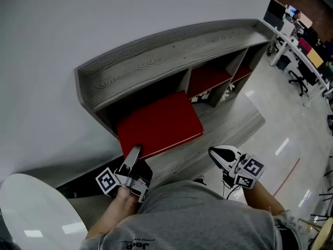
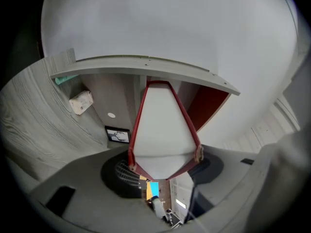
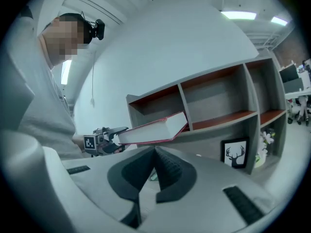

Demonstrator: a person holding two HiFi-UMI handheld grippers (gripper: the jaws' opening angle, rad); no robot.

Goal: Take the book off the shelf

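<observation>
A red hardcover book (image 1: 158,124) lies flat and sticks out of the left compartment of the grey wooden shelf (image 1: 171,51). My left gripper (image 1: 134,155) is shut on the book's near corner. In the left gripper view the white page edge of the book (image 2: 163,130) sits between the jaws, with its red covers against them. The right gripper view shows the book (image 3: 153,130) tilted, its far end still over the shelf (image 3: 218,96) ledge. My right gripper (image 1: 221,155) hangs at the lower right, away from the book; its jaws are shut with nothing in them (image 3: 155,154).
A framed deer picture (image 3: 234,153) and a small plant (image 3: 265,144) stand in the shelf's lower part. A white round table (image 1: 31,212) is at the lower left. Desks and office chairs (image 1: 304,51) stand at the far right. A white tag (image 2: 81,101) hangs inside the shelf.
</observation>
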